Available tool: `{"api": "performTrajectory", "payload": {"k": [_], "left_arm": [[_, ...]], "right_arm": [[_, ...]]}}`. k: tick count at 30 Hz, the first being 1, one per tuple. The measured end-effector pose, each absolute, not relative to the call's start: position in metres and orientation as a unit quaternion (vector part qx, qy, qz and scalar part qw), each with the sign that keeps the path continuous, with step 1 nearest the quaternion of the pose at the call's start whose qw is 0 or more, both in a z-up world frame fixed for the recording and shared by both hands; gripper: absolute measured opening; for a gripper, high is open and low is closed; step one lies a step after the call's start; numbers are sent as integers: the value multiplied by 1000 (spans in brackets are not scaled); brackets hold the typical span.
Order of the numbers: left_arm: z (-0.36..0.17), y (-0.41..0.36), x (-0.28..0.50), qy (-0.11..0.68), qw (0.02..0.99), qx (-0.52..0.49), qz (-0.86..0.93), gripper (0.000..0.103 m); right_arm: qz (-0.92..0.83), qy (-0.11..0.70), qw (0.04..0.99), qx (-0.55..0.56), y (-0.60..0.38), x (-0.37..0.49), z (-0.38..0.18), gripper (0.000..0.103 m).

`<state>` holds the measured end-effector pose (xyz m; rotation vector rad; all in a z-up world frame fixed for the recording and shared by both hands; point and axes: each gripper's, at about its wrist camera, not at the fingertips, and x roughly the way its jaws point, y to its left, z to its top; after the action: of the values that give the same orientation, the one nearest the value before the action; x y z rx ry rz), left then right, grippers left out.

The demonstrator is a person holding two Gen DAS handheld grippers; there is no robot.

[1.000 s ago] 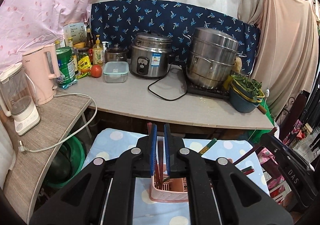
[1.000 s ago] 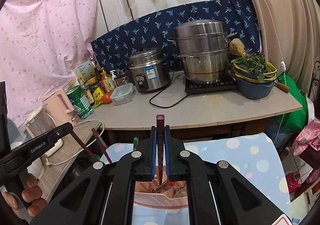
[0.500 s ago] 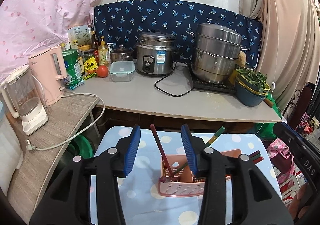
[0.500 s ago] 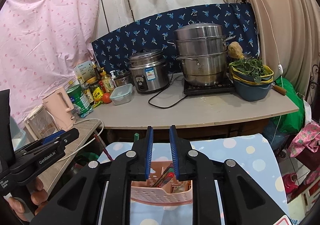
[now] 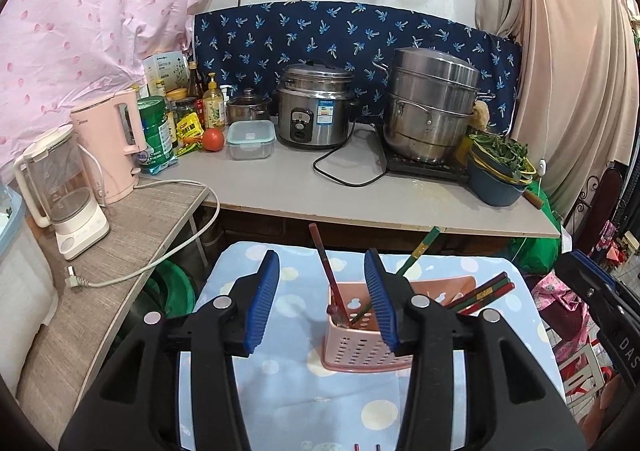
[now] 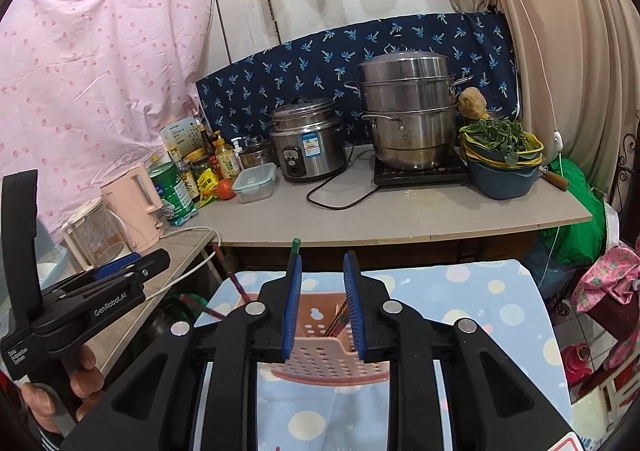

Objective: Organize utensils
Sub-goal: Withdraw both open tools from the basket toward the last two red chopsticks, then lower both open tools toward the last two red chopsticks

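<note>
The chopsticks (image 5: 326, 275) stand leaning in a pink holder (image 5: 360, 343) on the dotted blue cloth of the near surface (image 5: 288, 383); they look light, stiff and smooth, probably best pinched at mid-shaft. The left tool (image 5: 320, 303) and right tool (image 6: 320, 305) both hang released, holding nothing. Beyond is a far counter (image 5: 280, 187) with a rice cooker (image 5: 314, 111) and steamer pot (image 5: 434, 103).

Both fisheye cameras sit just behind their own black grippers with blue-padded fingers, close above the pink perforated plastic utensil basket (image 5: 362, 335) (image 6: 334, 355), facing the grey countertop behind it. The left wrist view looks from the basket's left, the right wrist view from almost straight over it. Both share the basket, the stainless stacked steamer pot (image 5: 434, 105) (image 6: 408, 111) and the dotted blue tablecloth (image 5: 288, 383) (image 6: 480, 303).
</note>
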<state>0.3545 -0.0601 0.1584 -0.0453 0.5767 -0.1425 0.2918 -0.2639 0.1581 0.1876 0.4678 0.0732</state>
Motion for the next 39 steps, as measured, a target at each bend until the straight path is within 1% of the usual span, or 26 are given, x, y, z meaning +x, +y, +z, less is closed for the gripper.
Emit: {"api": "performTrajectory", "payload": {"k": [4,7,9,16,20,31,39], "left_arm": [[159,-60,337,279,958,-13,-69,43],[157,-60,322,279,958,-9,-73,47],[156,-59,312,278,958,-6,-75,47],[133,-48,269,296,951,3,-88,49],[109,-40,245,316,945,7,-91,53],[26,-25,192,377,923,26,-72,53],[-13,-21,164,406,911,27,-66,53]], "right_arm": [[38,232,969,82,-258,273,157,23],[41,234,968,76,-253,255,154,23],[41,236,968,72,-251,245,151,23],[48,268,958,90,-250,198,124,23],[41,297,949,99,-250,172,94,24],[23,384,917,102,-239,117,5,24],[37,417,904,83,-213,85,-35,24]]}}
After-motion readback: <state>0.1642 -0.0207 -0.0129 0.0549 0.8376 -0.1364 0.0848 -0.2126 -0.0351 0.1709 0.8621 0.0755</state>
